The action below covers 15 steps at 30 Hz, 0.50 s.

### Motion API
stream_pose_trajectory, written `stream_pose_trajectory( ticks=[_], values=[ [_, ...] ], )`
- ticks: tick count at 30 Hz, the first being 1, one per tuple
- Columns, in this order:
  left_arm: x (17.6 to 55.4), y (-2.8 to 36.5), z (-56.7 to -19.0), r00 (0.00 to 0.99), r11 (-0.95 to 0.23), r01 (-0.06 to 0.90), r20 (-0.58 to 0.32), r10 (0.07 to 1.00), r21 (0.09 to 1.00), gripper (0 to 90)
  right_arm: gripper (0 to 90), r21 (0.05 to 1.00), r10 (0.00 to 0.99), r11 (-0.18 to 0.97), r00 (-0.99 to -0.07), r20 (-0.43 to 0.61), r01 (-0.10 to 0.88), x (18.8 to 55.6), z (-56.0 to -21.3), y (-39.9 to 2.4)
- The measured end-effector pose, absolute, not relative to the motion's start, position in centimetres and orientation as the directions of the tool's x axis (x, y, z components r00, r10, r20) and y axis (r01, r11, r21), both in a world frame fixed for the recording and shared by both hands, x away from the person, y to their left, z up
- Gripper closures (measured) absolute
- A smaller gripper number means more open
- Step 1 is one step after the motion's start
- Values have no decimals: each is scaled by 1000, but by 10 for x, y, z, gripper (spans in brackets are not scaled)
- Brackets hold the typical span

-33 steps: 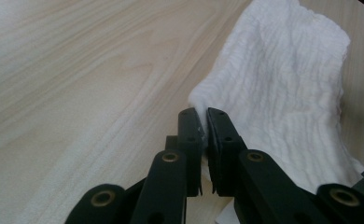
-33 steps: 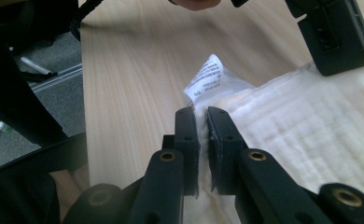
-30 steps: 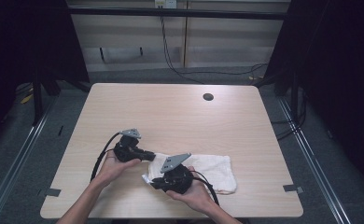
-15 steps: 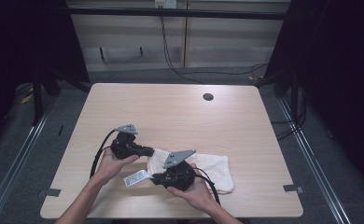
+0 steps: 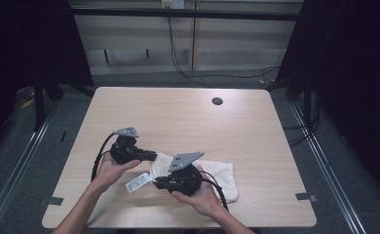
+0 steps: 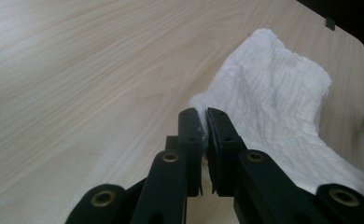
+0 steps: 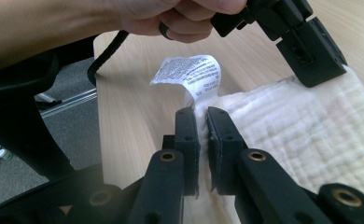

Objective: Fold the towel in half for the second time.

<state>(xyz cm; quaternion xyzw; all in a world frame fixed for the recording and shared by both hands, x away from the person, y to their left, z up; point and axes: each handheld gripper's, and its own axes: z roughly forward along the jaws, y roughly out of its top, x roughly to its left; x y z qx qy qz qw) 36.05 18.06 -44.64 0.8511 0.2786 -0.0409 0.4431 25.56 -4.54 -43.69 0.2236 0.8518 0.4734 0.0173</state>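
In the high view, the left claw (image 5: 151, 156) and the right claw (image 5: 159, 182) both meet the near-left end of the white, ribbed, folded cotton towel (image 5: 217, 173), which lies on the pale wood-grain worktop (image 5: 178, 117). The rest of the cloth stretches away to the right of both claws. A white fabric care label (image 5: 138, 182) hangs just left of the right claw. The risk, judged from here, is uneven lifting: if one hand rises faster, the cloth could twist or bunch.

In the left gripper view, the left claw (image 6: 203, 122) is pinched nearly closed on a thin corner of the towel (image 6: 273, 93), which spreads beyond and to the right of the tips. So little cloth sits between the jaws that a tug could pull it free.

In the right gripper view, the right claw (image 7: 202, 122) is clamped on the towel's (image 7: 311, 126) edge just below the care label (image 7: 189, 70). It may be gripping by the tag seam, which could slip or tear. The label carries small printed lines, too blurred to read; no brand is legible. The left claw (image 7: 311, 56) sits above and to the right.
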Motion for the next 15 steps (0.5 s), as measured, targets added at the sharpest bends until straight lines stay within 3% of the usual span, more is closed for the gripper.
stream_pose_trajectory(
  ticks=[15],
  values=[
    [367,197,-418,839,-433,507,-310,448,746,850,838,857,384,391,-906,181,337,262,-409,-32]
  ],
)
